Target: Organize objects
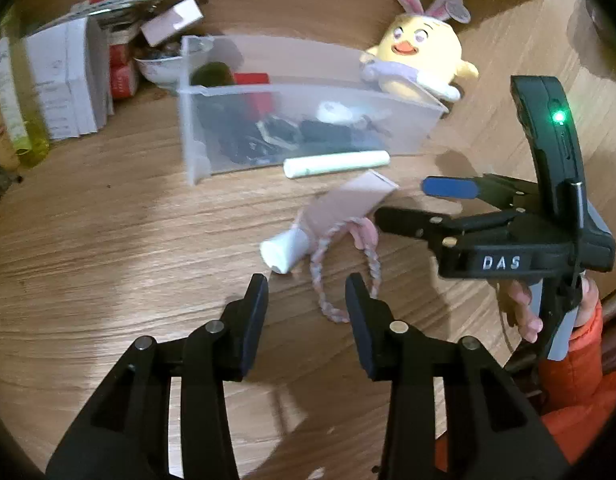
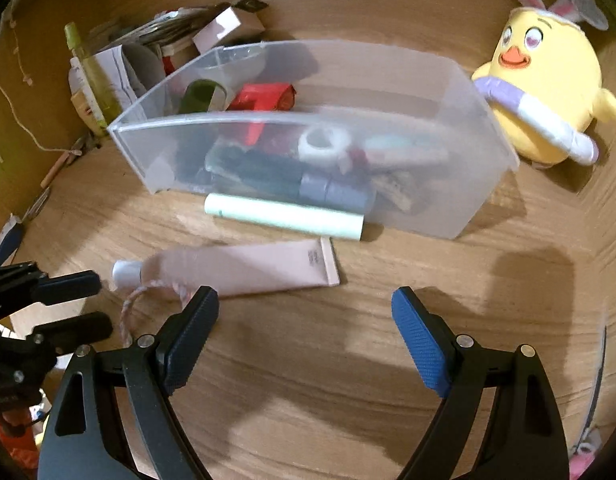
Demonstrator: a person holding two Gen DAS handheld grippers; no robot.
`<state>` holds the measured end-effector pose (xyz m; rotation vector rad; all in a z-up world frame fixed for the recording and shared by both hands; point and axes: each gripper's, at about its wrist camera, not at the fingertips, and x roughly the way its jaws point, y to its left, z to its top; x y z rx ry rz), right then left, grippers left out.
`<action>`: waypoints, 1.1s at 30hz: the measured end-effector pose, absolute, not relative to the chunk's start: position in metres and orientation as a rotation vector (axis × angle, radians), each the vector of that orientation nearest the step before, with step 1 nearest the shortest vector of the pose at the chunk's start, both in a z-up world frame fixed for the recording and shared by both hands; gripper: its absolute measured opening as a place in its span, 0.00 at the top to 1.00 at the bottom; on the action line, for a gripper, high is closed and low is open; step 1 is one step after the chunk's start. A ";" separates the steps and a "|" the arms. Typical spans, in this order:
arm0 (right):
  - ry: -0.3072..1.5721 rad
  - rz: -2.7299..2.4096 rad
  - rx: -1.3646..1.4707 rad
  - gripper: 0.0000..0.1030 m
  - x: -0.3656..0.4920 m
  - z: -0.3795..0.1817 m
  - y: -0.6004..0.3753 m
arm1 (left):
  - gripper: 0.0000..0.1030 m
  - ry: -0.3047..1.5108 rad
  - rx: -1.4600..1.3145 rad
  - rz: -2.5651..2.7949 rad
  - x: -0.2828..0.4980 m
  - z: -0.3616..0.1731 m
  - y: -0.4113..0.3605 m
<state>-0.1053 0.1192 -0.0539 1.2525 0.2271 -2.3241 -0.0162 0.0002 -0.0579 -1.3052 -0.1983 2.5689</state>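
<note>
Both grippers hover over the tabletop (image 2: 308,360), left gripper (image 1: 306,284) jaws narrowly apart, right gripper (image 2: 304,304) jaws wide, both empty; pink tube (image 2: 248,268) lies before clear bin (image 2: 448,184).

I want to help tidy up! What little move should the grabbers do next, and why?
Probably ease the left gripper forward and close it on the braided hair tie. The tie lies on the table just ahead of its open fingers, against the pink tube, outside the clear bin where the other small things sit.
</note>
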 end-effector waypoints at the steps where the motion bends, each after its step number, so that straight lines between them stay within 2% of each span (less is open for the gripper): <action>1: 0.229 -2.313 1.256 0.16 -0.105 -0.055 0.117 | 0.59 -0.199 -1.310 2.559 -0.016 -0.059 0.001; 5: 0.297 -2.255 1.246 0.16 -0.094 -0.060 0.101 | 0.47 -0.191 -1.324 2.548 -0.013 -0.062 0.003; 11: 0.336 -2.202 1.198 0.16 -0.085 -0.058 0.089 | 0.39 -0.190 -1.336 2.538 -0.012 -0.065 0.005; 17: 0.258 -2.223 1.205 0.16 -0.092 -0.047 0.110 | 0.39 -0.128 -1.336 2.570 -0.025 -0.067 0.018; 18: 0.238 -2.214 1.211 0.16 -0.094 -0.046 0.115 | 0.44 -0.112 -1.328 2.580 -0.027 -0.067 0.021; 20: 0.217 -2.201 1.219 0.16 -0.098 -0.044 0.119 | 0.68 -0.062 -1.325 2.608 -0.030 -0.068 0.025; 22: 0.210 -2.191 1.224 0.16 -0.099 -0.043 0.122 | 0.83 -0.044 -1.321 2.615 -0.030 -0.068 0.025; 23: 0.215 -2.186 1.226 0.16 -0.101 -0.042 0.121 | 0.86 -0.053 -1.321 2.613 -0.029 -0.068 0.023; 25: 0.233 -2.177 1.227 0.16 -0.101 -0.044 0.119 | 0.89 -0.070 -1.321 2.615 -0.026 -0.069 0.018; 33: 0.389 -2.098 1.176 0.16 -0.100 -0.050 0.080 | 0.90 -0.155 -1.340 2.707 -0.007 -0.067 -0.024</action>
